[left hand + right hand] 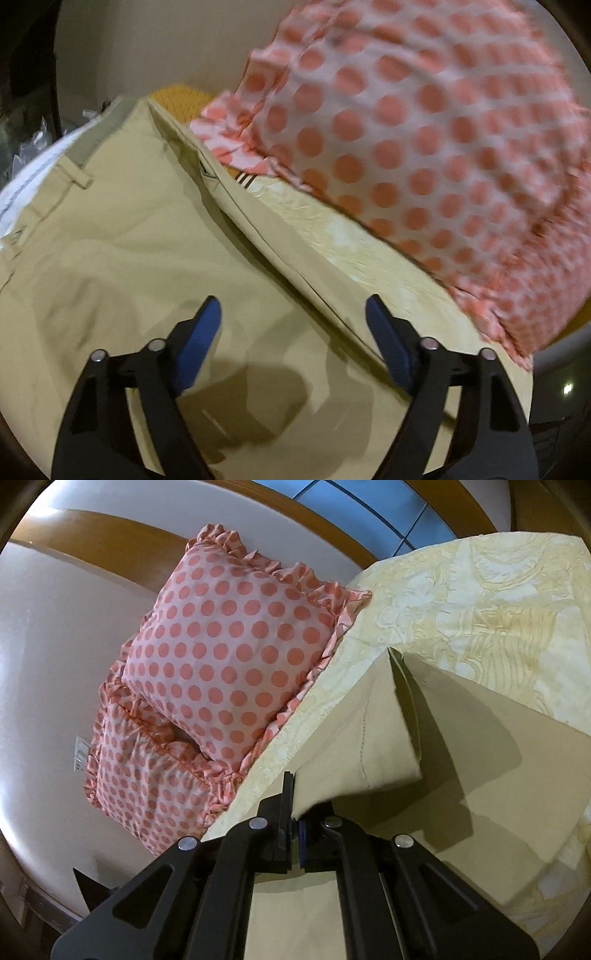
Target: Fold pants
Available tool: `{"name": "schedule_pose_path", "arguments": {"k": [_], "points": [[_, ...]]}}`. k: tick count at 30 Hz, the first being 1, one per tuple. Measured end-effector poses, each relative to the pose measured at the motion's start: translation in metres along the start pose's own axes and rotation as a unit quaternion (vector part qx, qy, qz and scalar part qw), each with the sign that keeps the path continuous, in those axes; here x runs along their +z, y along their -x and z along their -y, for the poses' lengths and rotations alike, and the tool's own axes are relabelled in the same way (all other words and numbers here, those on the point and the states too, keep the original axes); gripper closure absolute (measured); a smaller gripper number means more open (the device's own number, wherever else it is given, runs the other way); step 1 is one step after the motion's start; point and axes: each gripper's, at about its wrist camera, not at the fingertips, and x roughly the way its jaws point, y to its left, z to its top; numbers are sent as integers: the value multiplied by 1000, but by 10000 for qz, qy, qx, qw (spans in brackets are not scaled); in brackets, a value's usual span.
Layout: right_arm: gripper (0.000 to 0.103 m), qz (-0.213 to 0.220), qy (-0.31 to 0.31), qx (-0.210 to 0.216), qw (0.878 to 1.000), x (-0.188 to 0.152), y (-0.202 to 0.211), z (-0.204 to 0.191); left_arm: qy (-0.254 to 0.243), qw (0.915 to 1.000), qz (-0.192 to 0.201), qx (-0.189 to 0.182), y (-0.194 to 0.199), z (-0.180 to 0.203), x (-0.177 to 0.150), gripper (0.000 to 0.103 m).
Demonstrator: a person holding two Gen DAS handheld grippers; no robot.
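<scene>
We see one pair of khaki pants (122, 251) spread on a pale yellow bedspread (480, 602). Our left gripper (293, 317) hangs over the pants near the belt-loop end, its two blue-padded fingers (201, 343) wide apart and holding nothing. Our right gripper (295, 805) has its two fingers pressed together on an edge of the pants, and a folded layer of that cloth lifts away from it. Two pillows (229, 653), white with coral dots and ruffled edges, lie stacked at the bedspread's edge against a wall; the left view shows only one, blurred.
</scene>
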Motion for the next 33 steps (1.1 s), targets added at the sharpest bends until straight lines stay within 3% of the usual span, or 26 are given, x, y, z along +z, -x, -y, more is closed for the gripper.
{"name": "schedule_pose_path", "arguments": {"k": [1,2,4,5,6,7,10,13,15,20,26,27,28,29,30,31,33], "points": [[101,10,5,-22,10000,-1,0,-1,57,9999,-65,83,-9,-2,4,35],[101,-7,13,-24,10000,0,-1,0,140,9995,-133,232,-21,-4,11,45],[101,-19,14,-9,10000,2,-3,0,218,9986,59,470,-26,-10,19,82],[101,-11,30,-1,10000,2,-2,-1,264,9992,15,299,-26,-15,22,98],[101,19,64,-5,10000,3,-1,-2,423,9990,11,164,-20,-20,20,100],[101,62,96,6,9999,4,2,-3,471,9988,92,71,-10,-23,17,100],[101,206,117,32,9997,7,15,-3,10,9981,613,-115,54,-27,-11,101],[101,409,141,-95,9990,9,38,4,-152,9932,1051,-475,133,-49,-64,100],[101,460,130,-181,9987,6,48,11,-170,9920,1140,-522,167,-65,-102,100],[101,436,22,-537,9976,-10,63,32,81,9939,1020,-404,189,-105,-185,100],[101,372,110,-1076,9934,-23,73,43,378,9966,685,-265,169,-137,-234,100],[97,420,162,-1227,9914,-25,78,42,384,9962,726,-273,168,-137,-238,99],[84,474,182,-1346,9896,-26,82,41,380,9959,773,-280,169,-139,-240,97],[58,610,222,-1479,9869,-27,89,39,363,9953,862,-266,173,-140,-243,94],[45,787,255,-1569,9841,-29,96,39,340,9949,916,-263,175,-140,-245,90],[41,970,317,-1669,9807,-31,103,38,319,9946,957,-257,177,-141,-247,88],[41,964,389,-1775,9786,-33,104,41,304,9940,1023,-236,178,-140,-247,71]]}}
